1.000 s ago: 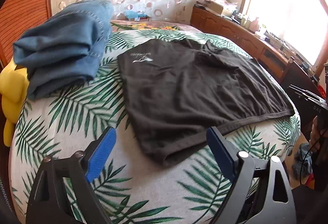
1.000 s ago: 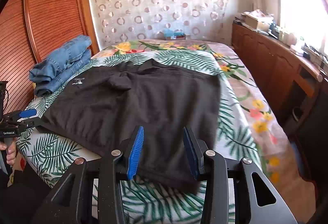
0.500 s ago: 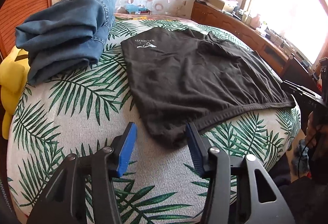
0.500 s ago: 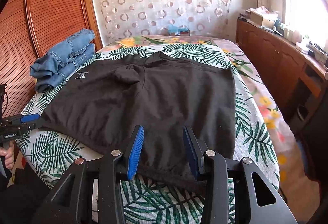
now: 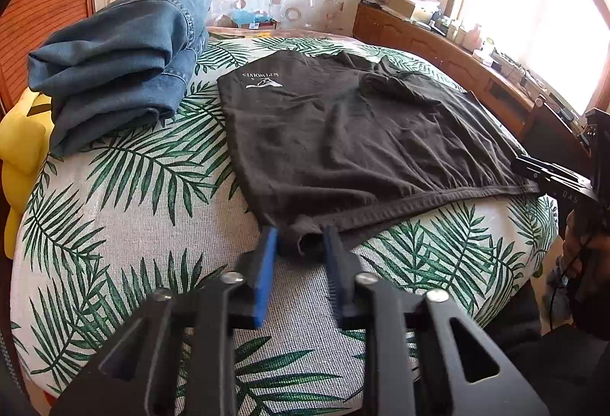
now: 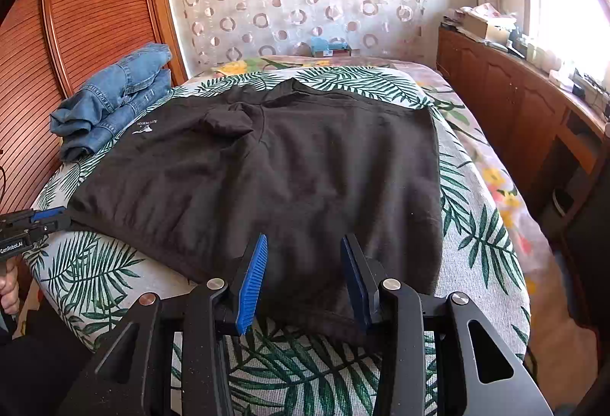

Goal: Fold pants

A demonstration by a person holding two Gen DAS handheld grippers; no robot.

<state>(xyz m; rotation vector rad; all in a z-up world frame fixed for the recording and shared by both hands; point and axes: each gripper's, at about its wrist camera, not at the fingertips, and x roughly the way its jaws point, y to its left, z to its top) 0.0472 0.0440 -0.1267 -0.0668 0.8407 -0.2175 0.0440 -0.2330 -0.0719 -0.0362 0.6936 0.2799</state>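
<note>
The black pants [image 5: 343,134] lie spread flat on the palm-print bed cover [image 5: 126,233], beside folded jeans [image 5: 114,65]. They look soft, light and limp, so expect them to sag and drag; take them at the waistband corners along the near edge. Your left gripper [image 5: 299,244] has just been closing its jaws, now narrow, with the bunched near corner between them and the pads seemingly pressing it. Your right gripper [image 6: 303,271] hangs over the opposite end of the waistband, jaws partly open, gripping nothing.
</note>
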